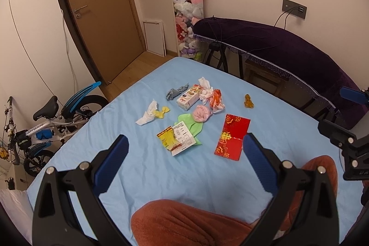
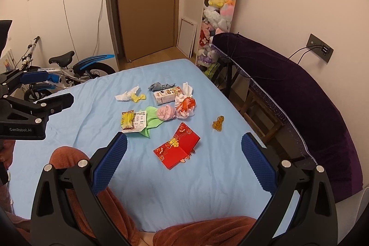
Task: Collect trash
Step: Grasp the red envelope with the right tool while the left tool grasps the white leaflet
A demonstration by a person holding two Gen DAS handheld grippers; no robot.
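both tools hover above the blue bed sheet (image 1: 207,176) with nothing in them: the left gripper (image 1: 184,149) and right gripper (image 2: 184,149) each gape wide. the trash lies ahead mid-bed (all loose): a red envelope (image 2: 177,149) nearest, a yellow wrapper (image 1: 168,140), a crumpled tissue (image 1: 147,114), a small carton (image 1: 188,98).

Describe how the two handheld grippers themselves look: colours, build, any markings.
Both the left gripper and right gripper have black angular frames with silver bolts and blue textured fingers. White "GenRobot.AI" lettering marks the left gripper's body, seen from the right wrist. No cables visible.
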